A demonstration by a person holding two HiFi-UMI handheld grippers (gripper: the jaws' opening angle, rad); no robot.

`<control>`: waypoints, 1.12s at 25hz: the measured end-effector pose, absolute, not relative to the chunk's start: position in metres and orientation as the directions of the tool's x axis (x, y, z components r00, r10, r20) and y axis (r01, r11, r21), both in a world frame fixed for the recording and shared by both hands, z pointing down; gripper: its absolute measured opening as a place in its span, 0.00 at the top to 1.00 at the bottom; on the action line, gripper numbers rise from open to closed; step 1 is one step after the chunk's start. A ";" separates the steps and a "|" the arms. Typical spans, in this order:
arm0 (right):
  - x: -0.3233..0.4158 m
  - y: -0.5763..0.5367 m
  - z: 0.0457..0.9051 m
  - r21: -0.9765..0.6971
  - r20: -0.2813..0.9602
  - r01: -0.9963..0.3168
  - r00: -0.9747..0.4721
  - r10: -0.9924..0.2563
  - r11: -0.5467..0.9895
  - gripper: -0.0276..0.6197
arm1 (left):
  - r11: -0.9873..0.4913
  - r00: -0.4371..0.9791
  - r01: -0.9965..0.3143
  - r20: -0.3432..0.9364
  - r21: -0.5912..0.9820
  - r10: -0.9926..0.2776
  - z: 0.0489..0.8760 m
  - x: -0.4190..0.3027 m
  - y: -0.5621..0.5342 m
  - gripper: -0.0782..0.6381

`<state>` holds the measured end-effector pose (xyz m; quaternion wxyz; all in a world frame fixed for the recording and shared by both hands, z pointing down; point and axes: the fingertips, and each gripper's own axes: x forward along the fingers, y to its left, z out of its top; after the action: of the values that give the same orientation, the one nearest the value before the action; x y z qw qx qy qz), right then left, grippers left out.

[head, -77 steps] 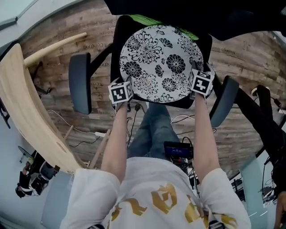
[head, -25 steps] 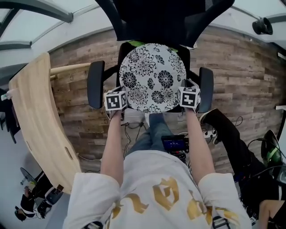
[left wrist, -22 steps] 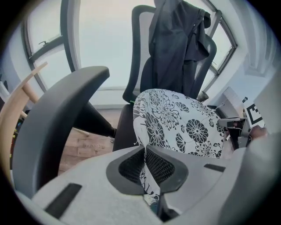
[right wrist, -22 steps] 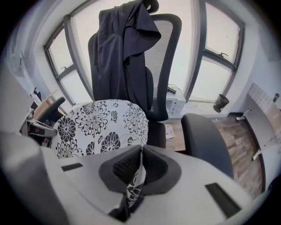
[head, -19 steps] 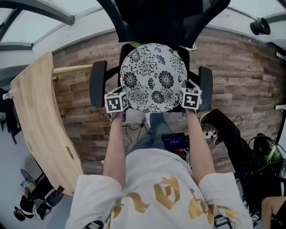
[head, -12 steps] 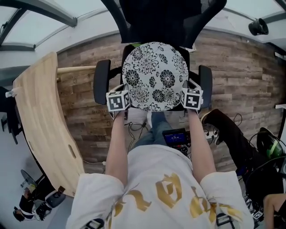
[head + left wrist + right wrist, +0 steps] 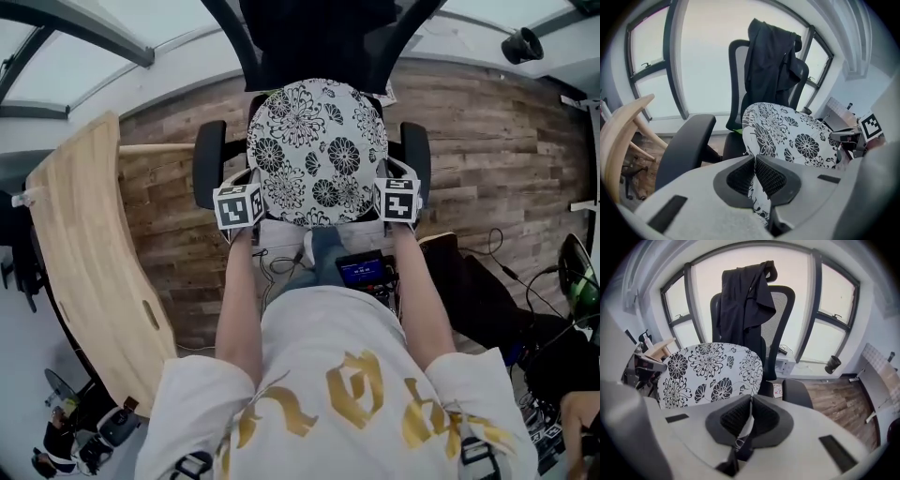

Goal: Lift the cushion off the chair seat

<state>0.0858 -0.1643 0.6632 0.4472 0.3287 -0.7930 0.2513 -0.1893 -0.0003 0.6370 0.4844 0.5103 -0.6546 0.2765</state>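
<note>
Gripper views show left gripper (image 7: 754,176) and right gripper (image 7: 750,414) jaws clenched on cushion (image 7: 314,150) edge; marker cubes (image 7: 239,206) hide this overhead

From the head view we look steeply down past our own shirt (image 7: 337,394) and forearms. The chair (image 7: 319,37) sits in the upper middle of the frame, well below us, with wood floor (image 7: 487,141) on both sides.

The camera on the left gripper (image 7: 754,174) rides just behind its jaws, which fill the lower half of the frame. It faces roughly level toward the chair back and the windows (image 7: 701,70).

The camera on the right gripper (image 7: 750,416) sits the same way and faces the same chair back, from the other side.

All three views share the cushion (image 7: 314,150): upper centre from above, centre right in the left gripper view, centre left in the right gripper view. At its right edge the left gripper view also catches the other gripper's marker cube (image 7: 869,126).
</note>
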 end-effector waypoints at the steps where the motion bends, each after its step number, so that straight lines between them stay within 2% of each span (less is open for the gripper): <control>1: 0.086 -0.163 0.660 -0.097 0.874 -0.736 -0.385 -0.296 0.670 0.93 | 0.326 -0.009 -0.936 0.914 0.135 -0.406 0.635 -0.189 -0.001 0.87; 9: 0.096 -0.147 0.625 -0.095 0.853 -0.738 -0.406 -0.327 0.668 0.93 | 0.348 -0.013 -0.919 0.869 0.185 -0.494 0.606 -0.180 0.000 0.87; 28: 0.097 -0.121 0.540 -0.104 0.762 -0.739 -0.489 -0.424 0.666 0.93 | 0.304 -0.075 -0.936 0.742 0.178 -0.666 0.517 -0.180 -0.008 0.87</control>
<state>0.0966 -0.1207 0.5402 0.3668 0.3478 -0.8357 0.2148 -0.1803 -0.0080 0.5172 0.3816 0.5628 -0.7117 0.1765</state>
